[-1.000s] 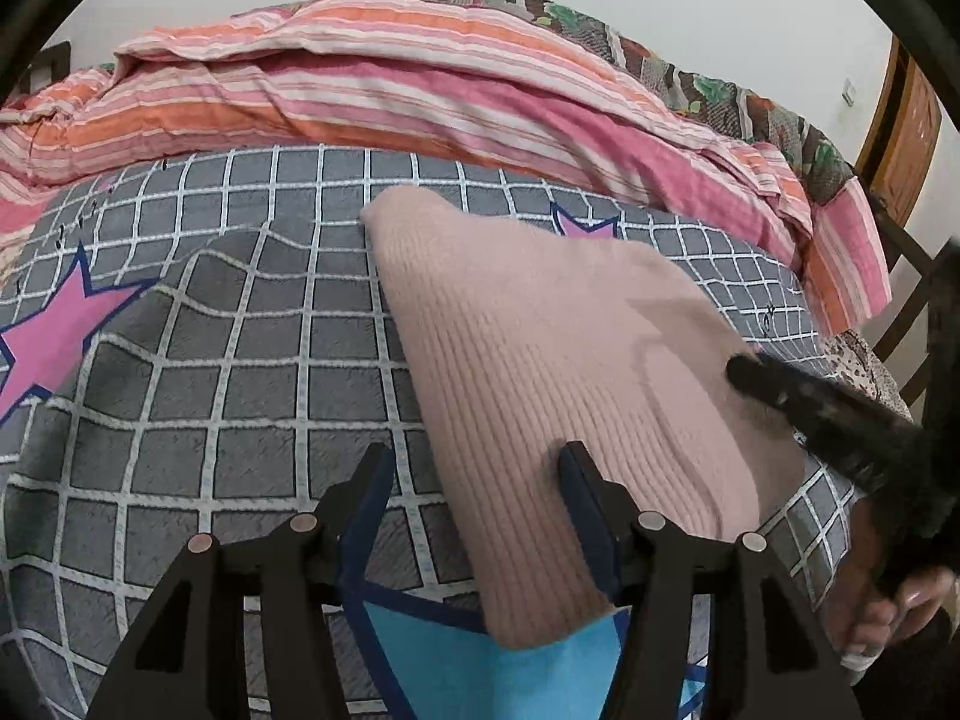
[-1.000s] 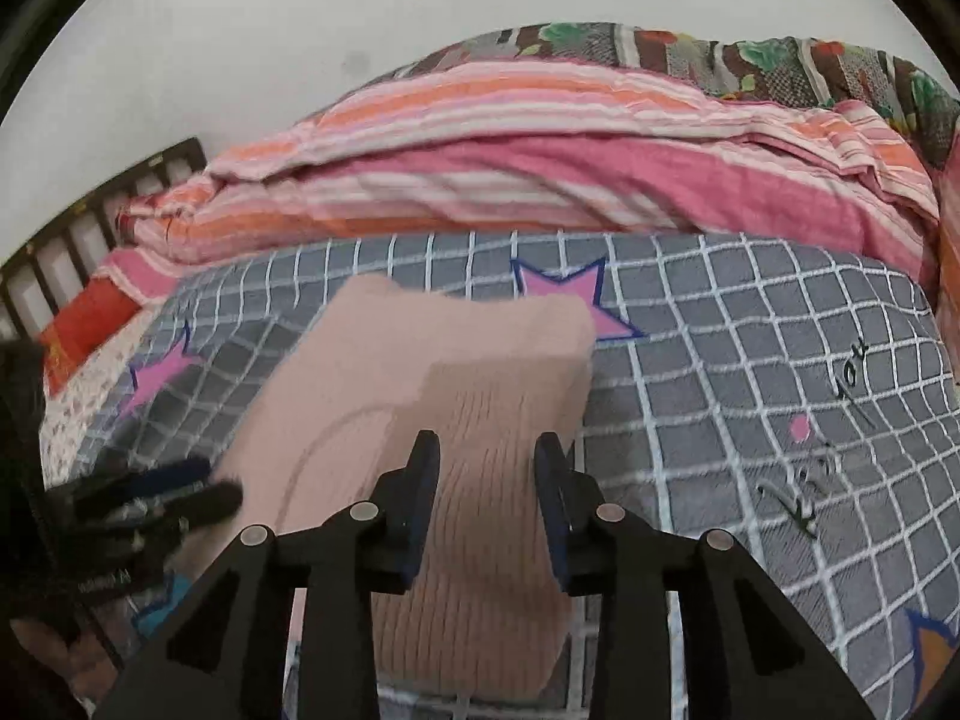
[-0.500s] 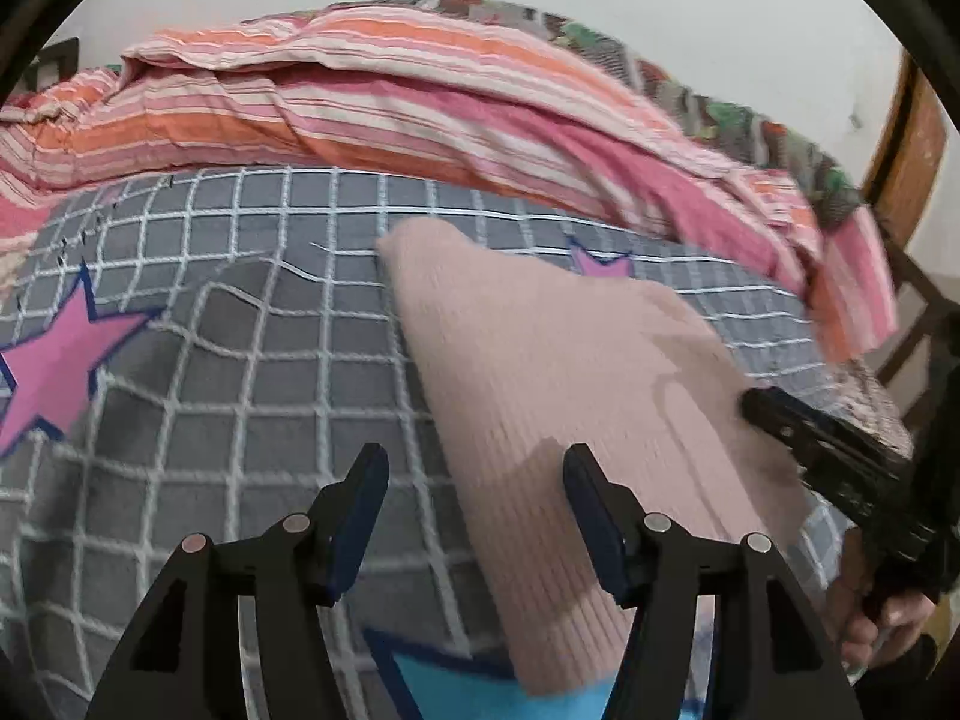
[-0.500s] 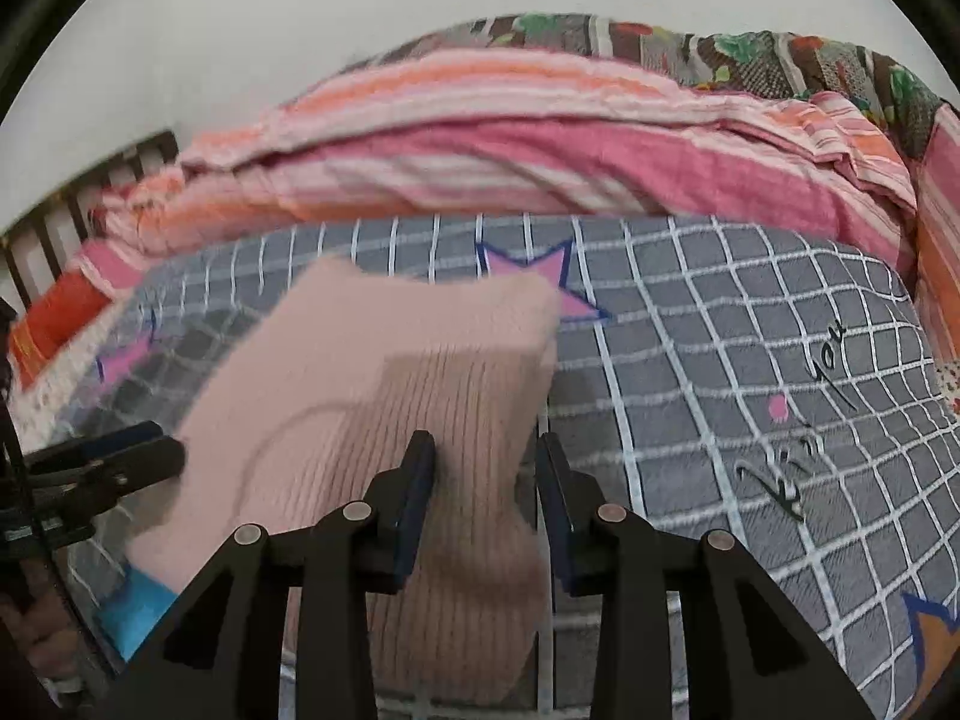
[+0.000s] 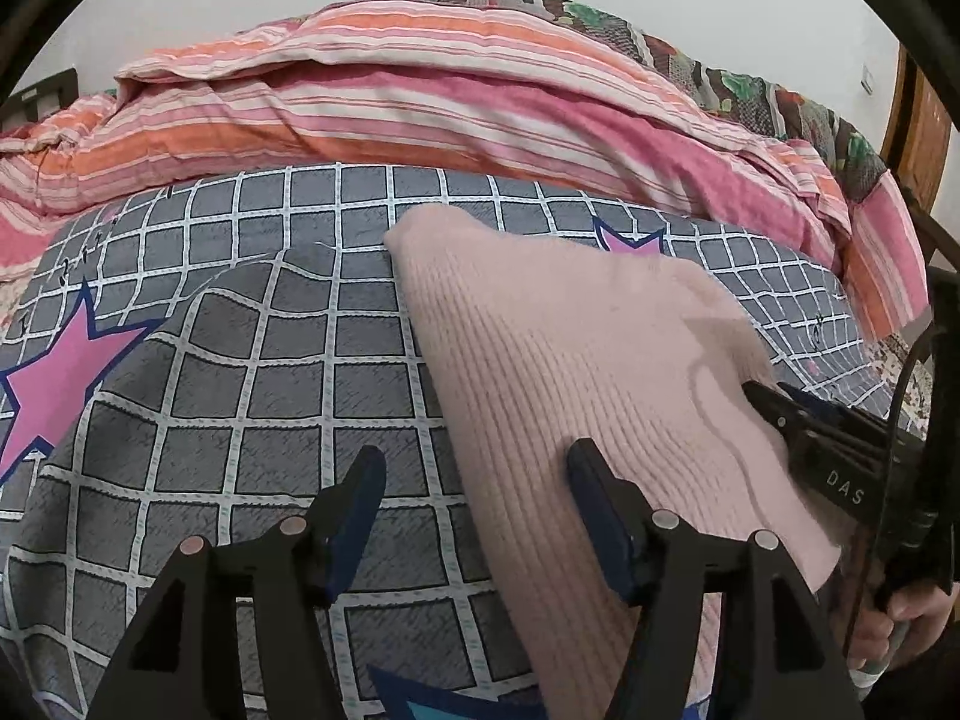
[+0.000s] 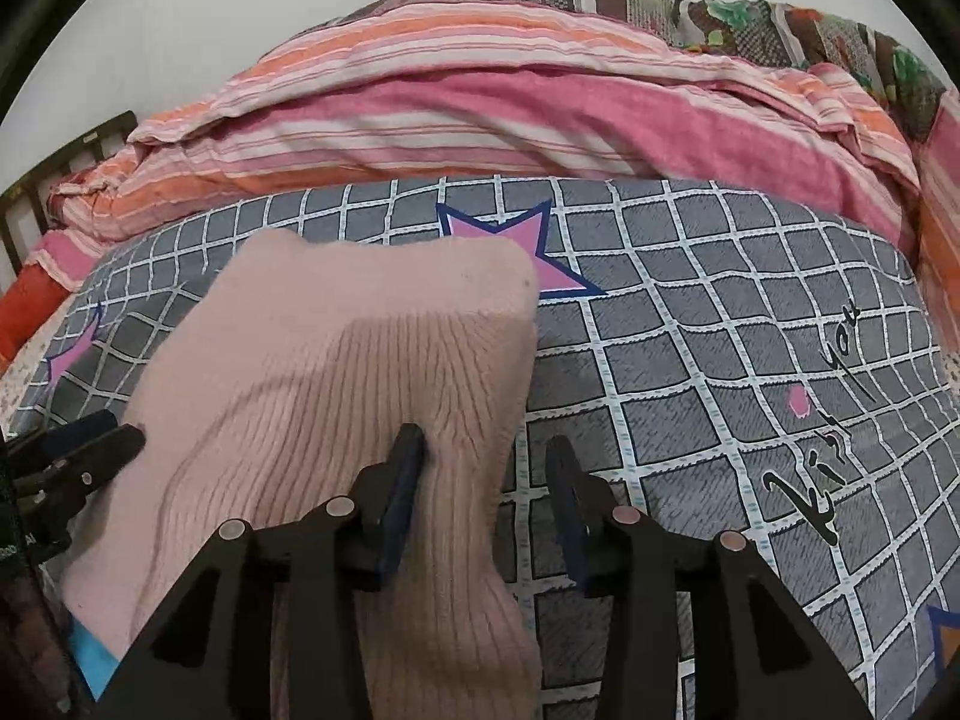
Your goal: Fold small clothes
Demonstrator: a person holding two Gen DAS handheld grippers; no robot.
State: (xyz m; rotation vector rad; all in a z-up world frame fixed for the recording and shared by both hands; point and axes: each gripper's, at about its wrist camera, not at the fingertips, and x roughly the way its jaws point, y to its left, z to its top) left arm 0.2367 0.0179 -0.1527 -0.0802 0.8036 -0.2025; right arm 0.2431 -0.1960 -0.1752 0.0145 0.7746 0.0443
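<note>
The pink ribbed knit garment (image 5: 576,372) lies folded flat on the grey checked bedsheet (image 5: 240,372), in front of the striped pink-and-orange quilt (image 5: 420,102). The left gripper (image 5: 474,474) straddles its left edge; its jaws are opening, pads clear of the fabric. The right gripper (image 6: 486,462) straddles its right edge, jaws likewise opening, not clamping the cloth.

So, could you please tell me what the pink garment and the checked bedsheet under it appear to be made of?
Pink garment: probably a soft ribbed knit, wool or acrylic; fine parallel ribs and a matte, slightly fuzzy surface show.
Checked bedsheet: likely thin printed woven cotton or polyester; flat matte grey squares, printed stars, shallow wrinkles.
</note>
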